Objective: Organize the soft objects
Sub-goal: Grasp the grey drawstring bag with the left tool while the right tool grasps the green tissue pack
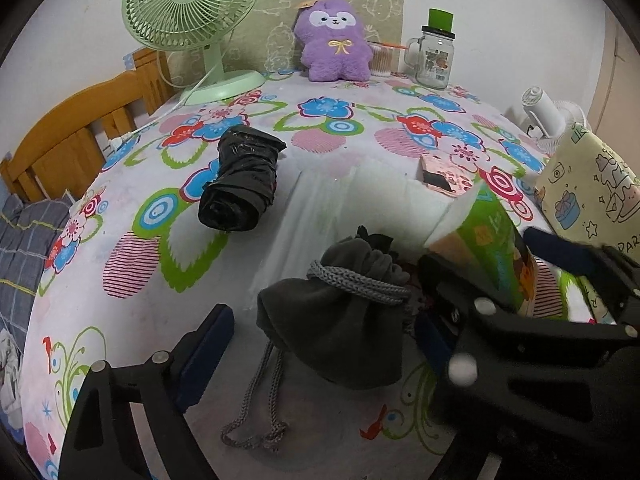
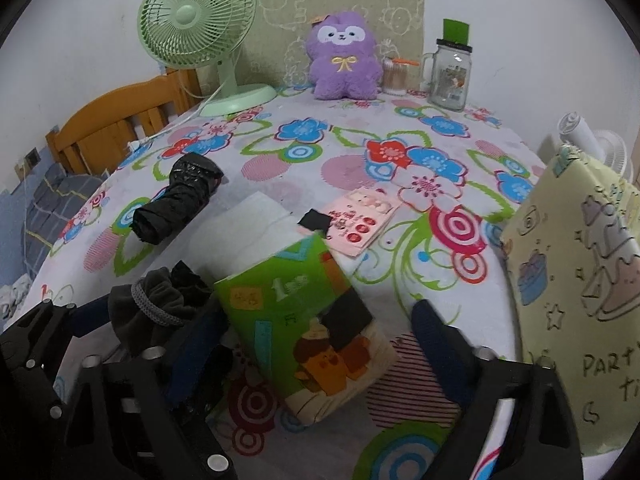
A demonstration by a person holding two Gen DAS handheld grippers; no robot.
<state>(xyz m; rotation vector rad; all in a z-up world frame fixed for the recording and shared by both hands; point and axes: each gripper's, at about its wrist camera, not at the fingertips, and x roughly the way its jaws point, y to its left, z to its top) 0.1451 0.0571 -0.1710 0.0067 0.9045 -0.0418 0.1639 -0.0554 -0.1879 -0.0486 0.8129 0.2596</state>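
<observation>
A dark grey drawstring pouch (image 1: 336, 320) lies on the flowered tablecloth between the fingers of my open left gripper (image 1: 324, 340); it also shows in the right wrist view (image 2: 152, 308). A green tissue pack (image 2: 304, 328) lies between the fingers of my open right gripper (image 2: 316, 344), not gripped; its end shows in the left wrist view (image 1: 488, 248). A rolled black plastic bag (image 1: 240, 180) lies further back left. A purple plush toy (image 1: 334, 40) sits upright at the far edge.
A green fan (image 1: 192, 12) stands back left, a glass jar with a green lid (image 1: 434, 56) and a cotton swab tub (image 1: 380, 60) back right. A pink card (image 2: 360, 220) lies mid-table. A yellow gift bag (image 2: 580, 280) stands at right, a wooden bed frame (image 1: 80, 132) at left.
</observation>
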